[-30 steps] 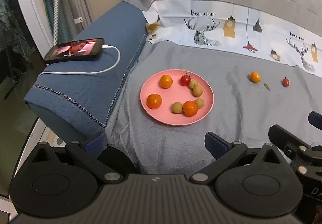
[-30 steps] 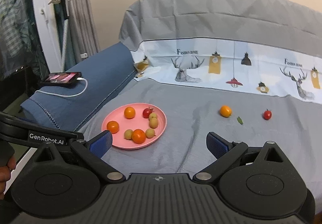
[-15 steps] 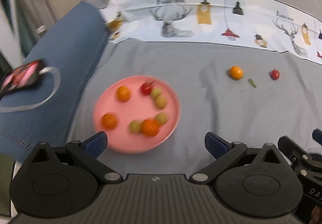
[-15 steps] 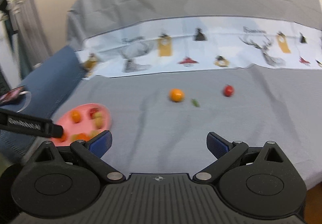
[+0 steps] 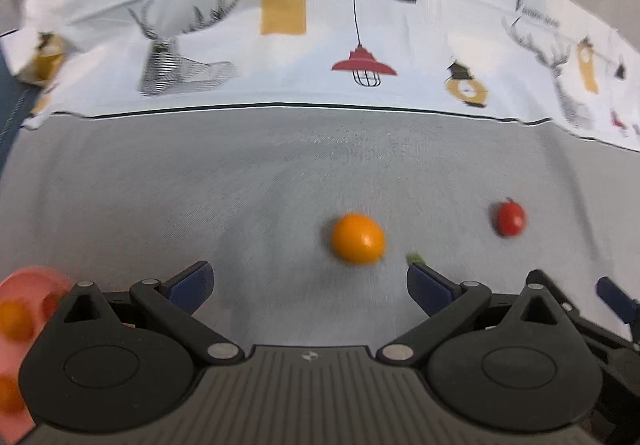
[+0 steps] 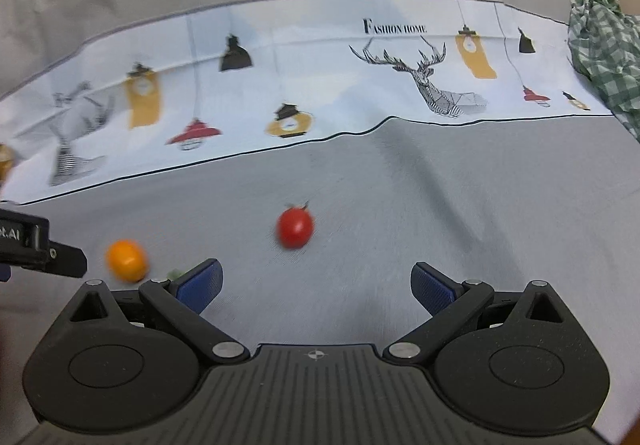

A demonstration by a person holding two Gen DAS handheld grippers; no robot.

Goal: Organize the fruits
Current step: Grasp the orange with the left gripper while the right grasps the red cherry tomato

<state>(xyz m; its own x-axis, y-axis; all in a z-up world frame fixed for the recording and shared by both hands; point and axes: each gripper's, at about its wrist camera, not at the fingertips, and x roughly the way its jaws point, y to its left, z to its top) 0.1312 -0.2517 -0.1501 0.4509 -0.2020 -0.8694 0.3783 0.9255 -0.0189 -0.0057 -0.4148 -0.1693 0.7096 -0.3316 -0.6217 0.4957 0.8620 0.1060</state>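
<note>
A small orange fruit (image 5: 358,239) lies on the grey bed sheet just ahead of my open, empty left gripper (image 5: 310,285), slightly right of its middle. A red cherry tomato (image 5: 509,219) lies further right. In the right wrist view the tomato (image 6: 295,227) lies ahead of my open, empty right gripper (image 6: 316,285), a little left of centre, and the orange fruit (image 6: 127,260) sits by its left finger. The pink plate (image 5: 24,285) with orange fruits shows at the left wrist view's lower left edge.
A tiny green leaf (image 5: 415,257) lies right of the orange fruit. A white printed band of the sheet (image 6: 280,85) rises behind the fruits. A green checked cloth (image 6: 604,45) lies at the far right. The left tool's body (image 6: 36,249) enters the right wrist view.
Both grippers have swung right and moved forward, close to the loose fruits. The plate has slid to the edge of the left wrist view and out of the right wrist view.
</note>
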